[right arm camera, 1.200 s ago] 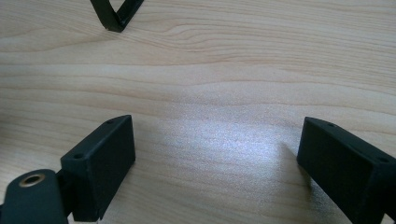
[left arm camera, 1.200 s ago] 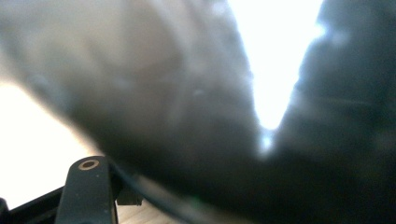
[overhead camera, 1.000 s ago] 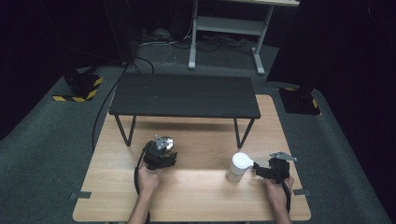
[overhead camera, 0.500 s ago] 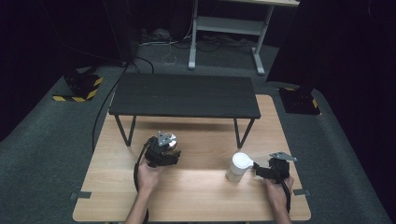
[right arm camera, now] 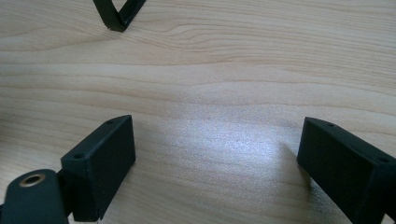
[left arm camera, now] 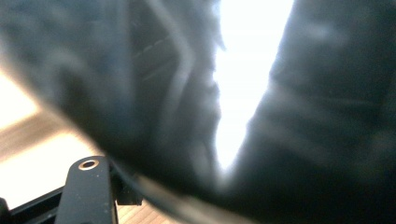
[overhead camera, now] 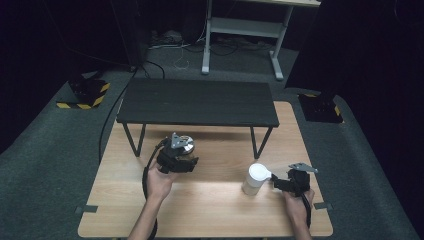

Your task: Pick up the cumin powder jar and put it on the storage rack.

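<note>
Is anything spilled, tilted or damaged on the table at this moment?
Nothing stands out. The white container stands upright on the wooden table, with no spill around it. The right gripper is open over bare wood. The left gripper holds a dark object, too blurred to judge.

A wooden table (overhead camera: pixel 200 210) stands on a grey carpet (overhead camera: pixel 45 175) — its top is light, with wavy lines in the wood. A low black shelf (overhead camera: pixel 197 102) stands on the far half of the table on thin black legs, and one leg's foot (right arm camera: pixel 116 21) rests on the wood. A white bottle (overhead camera: pixel 254 179) stands upright on the near right part — well apart from the shelf.
</note>
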Demonstrator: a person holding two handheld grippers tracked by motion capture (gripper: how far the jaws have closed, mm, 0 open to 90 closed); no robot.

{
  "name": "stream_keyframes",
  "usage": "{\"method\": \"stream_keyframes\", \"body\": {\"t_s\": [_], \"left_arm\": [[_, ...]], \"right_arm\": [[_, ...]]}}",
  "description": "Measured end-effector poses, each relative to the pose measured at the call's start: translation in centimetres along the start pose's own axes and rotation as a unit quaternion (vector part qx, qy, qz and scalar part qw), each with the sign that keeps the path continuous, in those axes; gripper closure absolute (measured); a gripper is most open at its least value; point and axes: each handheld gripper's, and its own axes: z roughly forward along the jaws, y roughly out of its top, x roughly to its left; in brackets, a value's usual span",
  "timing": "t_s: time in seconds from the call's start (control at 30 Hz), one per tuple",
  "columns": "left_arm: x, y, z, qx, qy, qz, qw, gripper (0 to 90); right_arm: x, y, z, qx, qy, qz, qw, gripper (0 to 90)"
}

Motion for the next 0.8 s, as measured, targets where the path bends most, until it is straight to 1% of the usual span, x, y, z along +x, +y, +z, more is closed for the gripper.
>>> {"method": "stream_keyframes", "body": {"t_s": [0.03, 0.07, 0.13, 0.2, 0.23, 0.27, 0.37, 0.5, 0.63, 0.77, 0.8], "left_arm": [[-0.2, 0.7, -0.4, 0.001, -0.002, 0.007, 1.0, 31.6], [-0.2, 0.7, -0.4, 0.001, -0.002, 0.007, 1.0, 31.6], [-0.1, 1.4, -0.6, -0.001, -0.011, 0.003, 0.9999, 31.6], [-0.2, 2.0, -0.8, 0.003, -0.016, 0.005, 0.9999, 31.6], [-0.3, 2.2, -0.9, 0.0, -0.018, 0.001, 0.9998, 31.6], [-0.3, 2.6, -1.0, 0.003, -0.021, 0.005, 0.9998, 31.6], [-0.4, 3.5, -1.5, 0.002, -0.029, 0.005, 0.9996, 31.6], [-0.8, 4.6, -2.0, 0.003, -0.032, 0.009, 0.9995, 31.6], [-0.9, 5.6, -2.4, -0.001, -0.038, 0.007, 0.9993, 31.6], [-1.2, 6.9, -2.6, -0.004, -0.04, 0.012, 0.9991, 31.6], [-1.2, 7.3, -2.7, -0.003, -0.043, 0.016, 0.999, 31.6]], "right_arm": [[0.0, 0.0, 0.0, 0.0, 0.0, 0.0, 1.0, 10.7], [0.0, 0.0, 0.0, 0.0, 0.0, 0.0, 1.0, 10.7], [0.0, 0.0, 0.0, 0.0, 0.0, -0.001, 1.0, 10.8], [0.0, 0.0, 0.0, 0.0, 0.0, 0.0, 1.0, 10.8], [0.0, 0.0, 0.0, 0.0, 0.0, -0.001, 1.0, 10.8], [0.0, 0.0, 0.0, 0.0, 0.0, -0.001, 1.0, 10.8], [0.0, 0.0, 0.0, 0.0, 0.0, -0.001, 1.0, 10.8], [0.0, 0.0, 0.0, 0.0, 0.0, 0.0, 1.0, 11.0], [0.0, 0.0, 0.0, -0.001, 0.0, -0.001, 1.0, 11.1], [0.0, 0.0, 0.0, -0.001, 0.0, -0.001, 1.0, 11.1], [0.0, 0.0, 0.0, -0.001, 0.0, -0.001, 1.0, 11.1]]}}
